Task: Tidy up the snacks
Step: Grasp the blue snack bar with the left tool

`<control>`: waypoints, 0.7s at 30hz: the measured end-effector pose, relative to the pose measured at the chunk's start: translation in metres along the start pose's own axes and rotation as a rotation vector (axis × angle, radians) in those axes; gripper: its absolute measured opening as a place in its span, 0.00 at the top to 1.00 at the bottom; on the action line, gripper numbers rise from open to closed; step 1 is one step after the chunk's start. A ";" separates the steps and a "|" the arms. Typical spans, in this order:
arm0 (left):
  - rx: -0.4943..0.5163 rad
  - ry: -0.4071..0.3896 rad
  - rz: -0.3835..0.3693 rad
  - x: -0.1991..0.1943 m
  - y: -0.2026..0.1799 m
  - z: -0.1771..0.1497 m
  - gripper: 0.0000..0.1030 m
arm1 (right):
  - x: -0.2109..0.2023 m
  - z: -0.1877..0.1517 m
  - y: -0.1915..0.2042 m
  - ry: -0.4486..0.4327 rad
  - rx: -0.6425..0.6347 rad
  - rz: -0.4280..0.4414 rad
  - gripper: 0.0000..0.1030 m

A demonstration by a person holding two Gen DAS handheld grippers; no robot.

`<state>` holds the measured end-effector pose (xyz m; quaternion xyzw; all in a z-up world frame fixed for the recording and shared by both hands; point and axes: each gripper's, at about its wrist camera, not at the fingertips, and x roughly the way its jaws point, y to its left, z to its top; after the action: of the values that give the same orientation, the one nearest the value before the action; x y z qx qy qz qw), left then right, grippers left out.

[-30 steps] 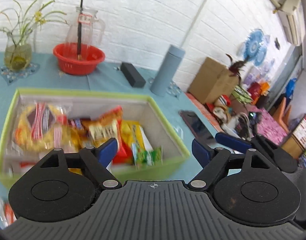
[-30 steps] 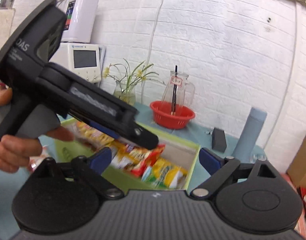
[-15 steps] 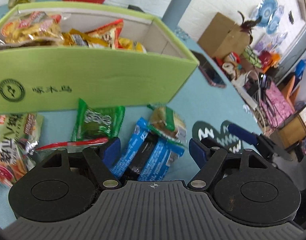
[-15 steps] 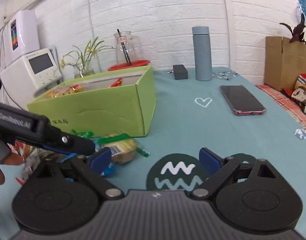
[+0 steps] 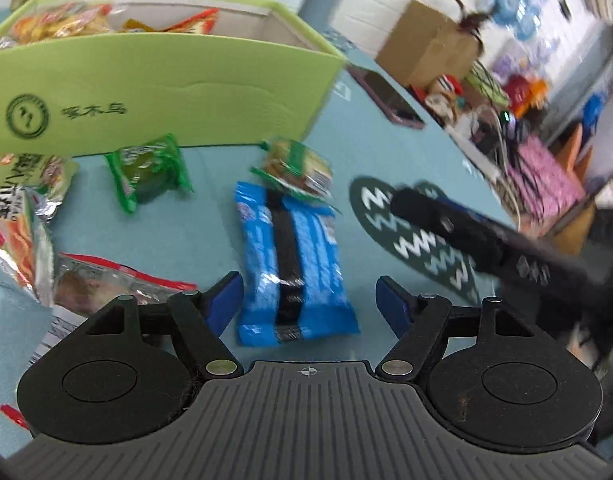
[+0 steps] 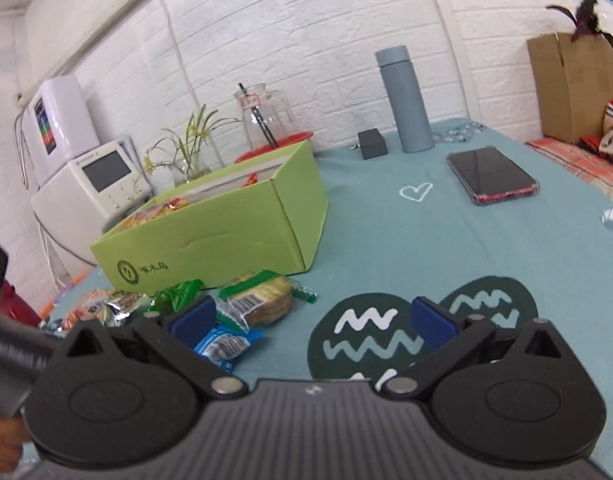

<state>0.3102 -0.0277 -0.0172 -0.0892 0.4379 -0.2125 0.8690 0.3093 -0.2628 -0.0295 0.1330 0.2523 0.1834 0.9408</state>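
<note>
On a teal tablecloth (image 5: 194, 232), the left gripper (image 5: 308, 300) hovers low with its blue-tipped jaws spread wide and empty, straddling the near end of a blue snack packet (image 5: 290, 264) that lies flat just in front of a green cardboard box (image 5: 158, 92). The right gripper (image 6: 314, 320) sits to the right, also spread wide and holding nothing, above a dark wave-patterned print on the cloth. The step in hand appears to be picking up the blue packet for the box. To do it well, the jaws should probably drop until both fingers flank the packet's width, then close gently on the middle, since the wrapper looks slippery and crushable. Lifting straight up should avoid dragging the small green-wrapped biscuit pack (image 5: 296, 168) that overlaps the packet's far end. Counted loose on the cloth: one blue packet, one green biscuit pack, one green sachet (image 5: 148, 172), one red-edged clear packet (image 5: 106, 284), and one large orange bag (image 5: 14, 216) at the left edge. One box already holds several snacks, too jumbled to count.
</note>
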 end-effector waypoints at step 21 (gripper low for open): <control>-0.034 0.066 -0.089 0.002 0.026 0.048 0.42 | 0.004 -0.021 0.092 0.171 -0.244 0.026 0.01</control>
<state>0.3567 -0.0070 0.0013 -0.1163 0.4654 -0.2463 0.8421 0.2762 -0.1751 -0.0175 0.0049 0.3055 0.2353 0.9227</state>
